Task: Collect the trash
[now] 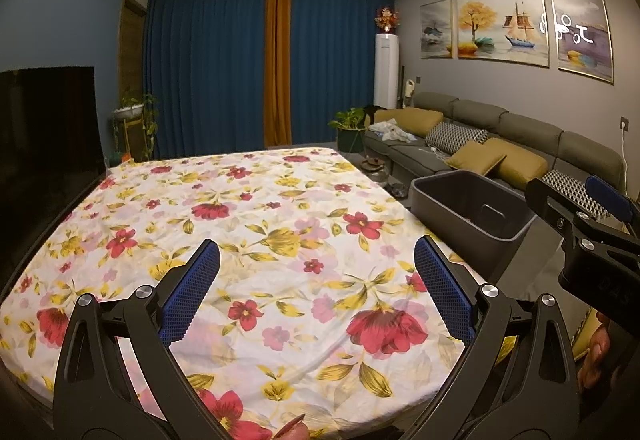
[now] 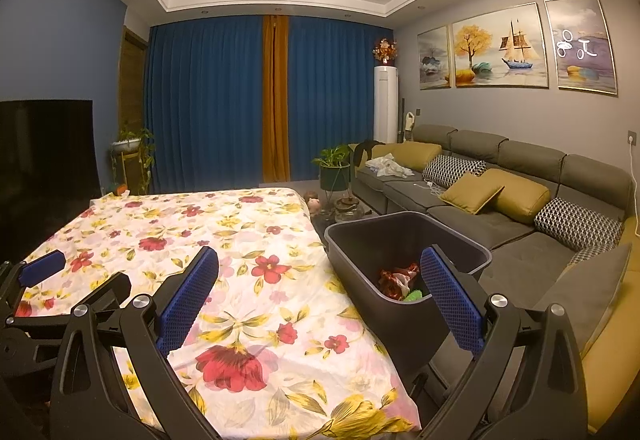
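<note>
A dark grey bin [image 2: 360, 252] stands off the right edge of the table, which wears a floral cloth [image 2: 224, 240]. Crumpled red, white and green trash [image 2: 400, 282] lies in the bin's bottom. My right gripper [image 2: 320, 292] is open and empty, held above the table's right edge beside the bin. My left gripper [image 1: 316, 280] is open and empty over the cloth [image 1: 260, 224]. The bin [image 1: 472, 205] shows at the right in the left wrist view, with the right gripper [image 1: 580, 224] beyond it. The left gripper [image 2: 44, 280] shows at the left edge of the right wrist view.
A grey sofa [image 2: 500, 199] with yellow and patterned cushions runs along the right wall. A dark TV screen [image 2: 44, 159] stands left of the table. Potted plants [image 2: 334, 167] and blue curtains [image 2: 208, 103] are at the far end of the room.
</note>
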Tool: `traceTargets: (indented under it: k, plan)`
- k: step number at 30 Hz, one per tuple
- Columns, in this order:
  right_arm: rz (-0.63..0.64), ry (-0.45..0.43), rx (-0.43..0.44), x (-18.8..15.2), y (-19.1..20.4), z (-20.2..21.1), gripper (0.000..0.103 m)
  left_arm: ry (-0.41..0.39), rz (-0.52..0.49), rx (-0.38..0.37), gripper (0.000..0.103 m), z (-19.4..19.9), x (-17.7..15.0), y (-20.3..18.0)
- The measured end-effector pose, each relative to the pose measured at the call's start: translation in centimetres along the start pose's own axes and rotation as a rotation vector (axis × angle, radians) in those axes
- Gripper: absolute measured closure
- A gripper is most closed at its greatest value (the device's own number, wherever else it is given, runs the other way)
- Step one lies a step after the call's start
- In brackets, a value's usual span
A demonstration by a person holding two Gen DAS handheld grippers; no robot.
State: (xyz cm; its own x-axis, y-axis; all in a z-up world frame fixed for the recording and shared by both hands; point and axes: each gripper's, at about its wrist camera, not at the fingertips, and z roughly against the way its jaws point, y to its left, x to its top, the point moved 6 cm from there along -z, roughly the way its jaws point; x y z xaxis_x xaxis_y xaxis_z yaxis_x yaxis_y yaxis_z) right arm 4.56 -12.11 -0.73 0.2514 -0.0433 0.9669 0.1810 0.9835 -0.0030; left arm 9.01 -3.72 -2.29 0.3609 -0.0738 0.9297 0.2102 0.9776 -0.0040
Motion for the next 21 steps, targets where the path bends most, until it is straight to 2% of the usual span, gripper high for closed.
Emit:
traceTargets:
  k: [13, 17, 21]
  plan:
    - [-0.001, -0.001, -0.002, -0.02, -0.05, 0.01, 0.006, -0.026, -0.017, 0.003, 0.007, 0.37, 0.24, 0.01]
    - [-0.005, -0.004, -0.004, -0.01, -0.3, 0.1, 0.006, -0.033, -0.013, 0.001, 0.019, 0.45, 0.26, 0.18]
    - [-0.005, 0.0, -0.005, -0.08, -0.32, 0.06, 0.006, -0.031, -0.012, 0.002, 0.02, 0.38, 0.26, 0.29]
